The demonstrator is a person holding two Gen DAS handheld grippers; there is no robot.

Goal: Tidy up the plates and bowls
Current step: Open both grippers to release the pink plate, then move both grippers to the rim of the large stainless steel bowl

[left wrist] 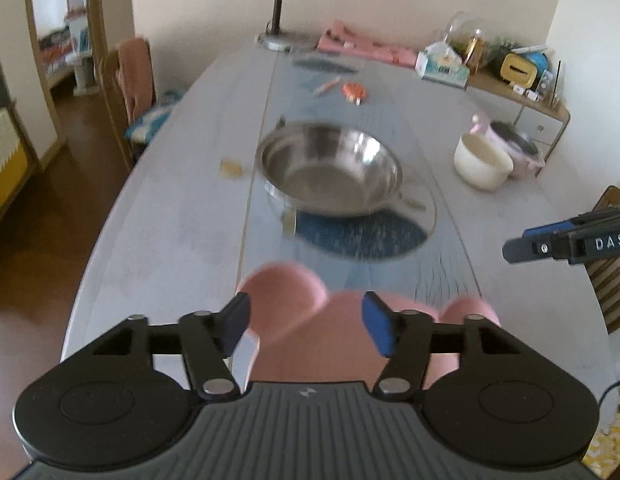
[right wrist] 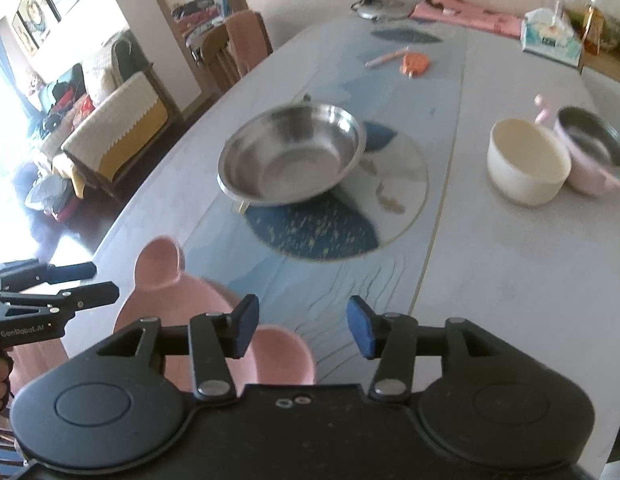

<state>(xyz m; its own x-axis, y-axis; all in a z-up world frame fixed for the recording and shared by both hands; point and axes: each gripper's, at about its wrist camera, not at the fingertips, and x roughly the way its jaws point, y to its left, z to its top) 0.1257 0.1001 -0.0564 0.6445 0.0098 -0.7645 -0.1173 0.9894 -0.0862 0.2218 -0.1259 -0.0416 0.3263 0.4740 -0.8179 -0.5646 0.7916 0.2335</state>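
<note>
A pink plate (left wrist: 286, 288) with round ears lies at the near edge of the table, just below my left gripper (left wrist: 306, 328). That gripper is open, with nothing pressed between its pads. My right gripper (right wrist: 302, 328) is open too and hangs over the table beside the pink plate (right wrist: 162, 268). Further back, a steel bowl (left wrist: 330, 164) rests on a round glass plate (left wrist: 390, 236) with a blue pattern. A cream bowl (right wrist: 526, 160) and a pink steel-lined pot (right wrist: 590, 148) stand together at the right. Each gripper shows at the edge of the other's view: left gripper (right wrist: 106, 280), right gripper (left wrist: 516, 242).
At the far end of the table are a desk lamp base (left wrist: 278, 40), a pink cloth (left wrist: 366, 46), a tissue box (left wrist: 442, 64), a pen and a small orange object (left wrist: 354, 92). One chair (left wrist: 130, 80) stands on the left side and another (left wrist: 610, 272) on the right.
</note>
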